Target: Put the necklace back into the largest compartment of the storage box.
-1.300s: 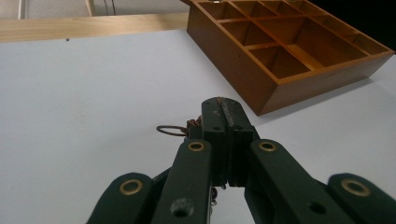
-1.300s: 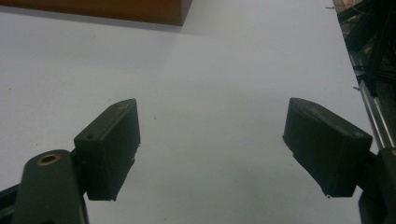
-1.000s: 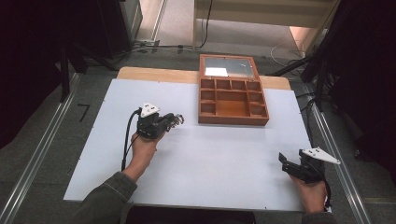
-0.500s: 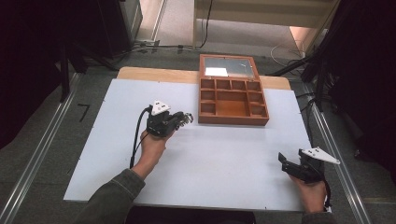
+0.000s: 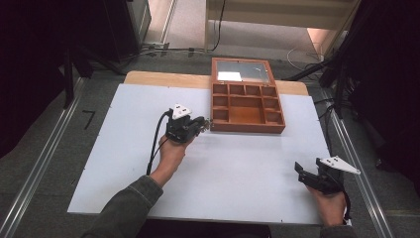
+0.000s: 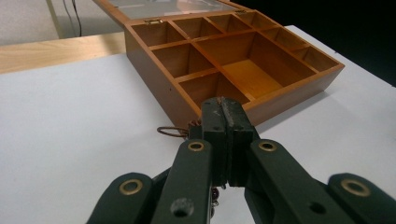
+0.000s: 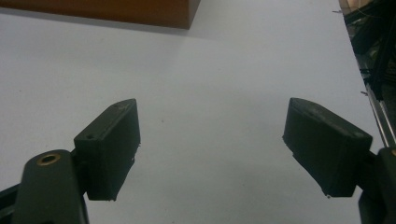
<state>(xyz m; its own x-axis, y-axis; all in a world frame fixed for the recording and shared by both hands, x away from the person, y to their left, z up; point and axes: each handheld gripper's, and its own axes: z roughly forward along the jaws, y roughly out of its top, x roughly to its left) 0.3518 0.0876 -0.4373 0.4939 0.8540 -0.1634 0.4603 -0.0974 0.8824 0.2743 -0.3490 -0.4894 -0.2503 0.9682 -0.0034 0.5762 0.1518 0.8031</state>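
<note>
An open wooden box (image 5: 247, 127) with several compartments stands at the back middle of the white table, its glass lid (image 5: 242, 71) laid back. My left gripper (image 5: 203, 124) is at the box's front left corner, jaws pressed together. In the left gripper view the left gripper (image 6: 226, 108) pinches a small thing: a thin brown wire loop (image 6: 170, 132) pokes out to its left and dark beads hang beneath. The box (image 6: 289, 100) lies just beyond the tips, its compartments bare. My right gripper (image 5: 300, 169) rests near the front right corner, its jaws (image 7: 210, 149) wide apart over bare table.
The white table top (image 5: 124, 163) spreads between the two hands, with a wooden strip (image 5: 158, 78) along its far edge. Metal rails (image 5: 44, 163) run along both sides of the table. Cables lie on the floor beyond.
The left hand has carried its gripper to the right and a little away from the person, up to the box's front left corner. The right gripper has stayed put.
</note>
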